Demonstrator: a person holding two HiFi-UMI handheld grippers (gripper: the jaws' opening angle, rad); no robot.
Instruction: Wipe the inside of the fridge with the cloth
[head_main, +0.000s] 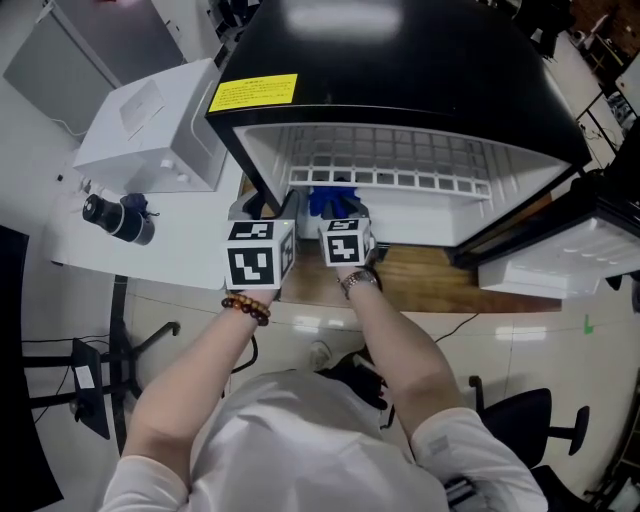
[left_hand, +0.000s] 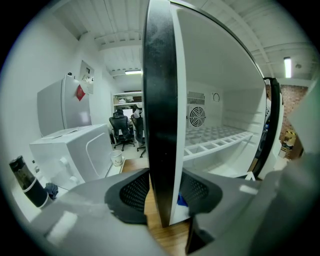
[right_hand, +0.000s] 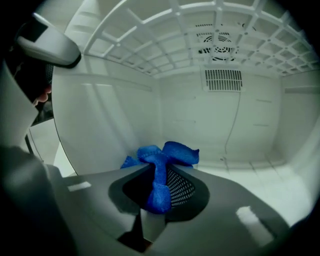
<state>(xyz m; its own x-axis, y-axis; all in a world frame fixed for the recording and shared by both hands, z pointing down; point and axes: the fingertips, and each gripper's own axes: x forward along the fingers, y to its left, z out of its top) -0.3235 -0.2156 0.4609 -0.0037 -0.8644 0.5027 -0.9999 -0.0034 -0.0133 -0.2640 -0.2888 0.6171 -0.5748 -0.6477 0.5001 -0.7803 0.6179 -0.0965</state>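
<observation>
A black mini fridge (head_main: 400, 60) stands open on a wooden table (head_main: 420, 285), white inside, with a wire shelf (head_main: 400, 160) across it. My left gripper (head_main: 268, 208) straddles the front edge of the fridge's left wall (left_hand: 160, 100). One pad lies on its black outer face and the other on its white inner face. My right gripper (head_main: 338, 208) reaches into the lower left of the fridge, shut on a bunched blue cloth (right_hand: 167, 155). The cloth (head_main: 330, 198) sticks out ahead of the right gripper (right_hand: 159, 187), close to the inner left wall and just above the fridge floor (right_hand: 260, 180).
The fridge door (head_main: 560, 255) hangs open to the right. A white appliance (head_main: 150, 130) and a black bottle (head_main: 120, 218) sit on the white table to the left. A mug (left_hand: 116, 158) stands beside the appliance. An office chair (head_main: 535, 420) is on the floor at lower right.
</observation>
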